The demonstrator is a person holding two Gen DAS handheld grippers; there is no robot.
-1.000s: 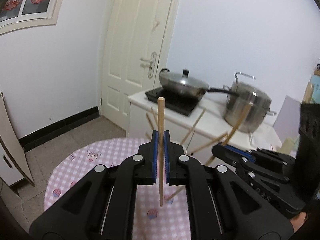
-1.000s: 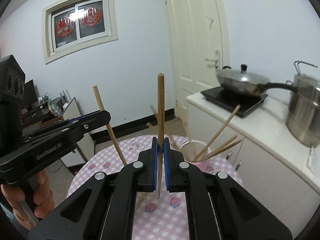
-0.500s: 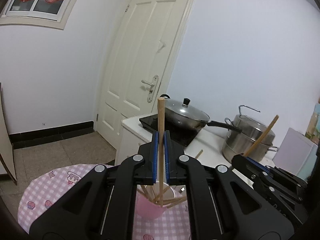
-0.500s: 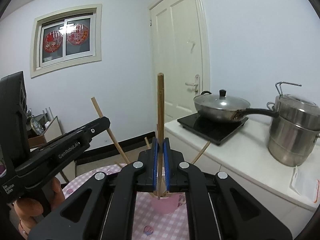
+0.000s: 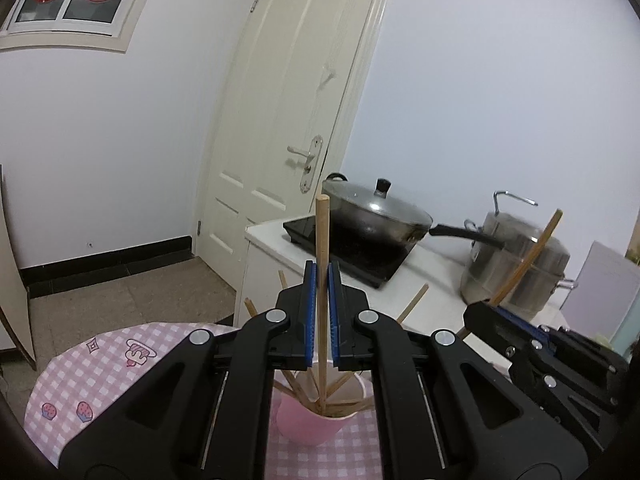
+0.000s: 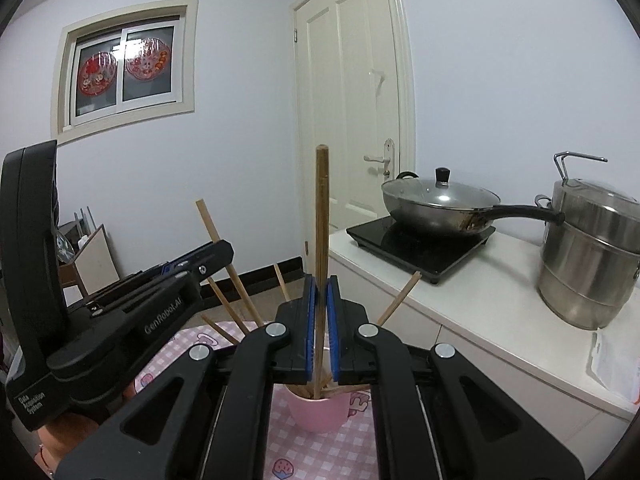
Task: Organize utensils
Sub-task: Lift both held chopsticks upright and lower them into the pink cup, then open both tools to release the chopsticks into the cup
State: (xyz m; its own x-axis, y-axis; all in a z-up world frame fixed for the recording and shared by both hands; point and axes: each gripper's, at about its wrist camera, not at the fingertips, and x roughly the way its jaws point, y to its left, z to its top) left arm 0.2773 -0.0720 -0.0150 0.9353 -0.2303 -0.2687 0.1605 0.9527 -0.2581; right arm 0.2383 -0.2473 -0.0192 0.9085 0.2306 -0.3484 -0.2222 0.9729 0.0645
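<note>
My left gripper (image 5: 322,276) is shut on a pale wooden chopstick (image 5: 322,232) that stands upright between its blue pads. The stick's lower end shows over the mouth of a pink cup (image 5: 308,424) holding several chopsticks. My right gripper (image 6: 321,288) is shut on a darker chopstick (image 6: 321,208), also upright, with its lower end over the pink cup (image 6: 318,414). In the left wrist view the right gripper (image 5: 496,316) is at the right with its slanted stick (image 5: 532,252). The left gripper (image 6: 212,254) and its stick (image 6: 212,228) appear at the left of the right wrist view.
The cup stands on a round table with a pink checked cloth (image 5: 100,364). Behind it is a white counter (image 6: 500,304) with a black cooktop (image 6: 420,246), a lidded wok (image 6: 436,204) and a tall steel pot (image 6: 592,256). A white door (image 5: 288,128) is beyond. A person's hand (image 6: 64,436) holds the left gripper.
Both grippers have moved in toward the pink cup, each still holding its chopstick. The cup now shows right under the two sticks, and the far part of the table has dropped out of sight.
</note>
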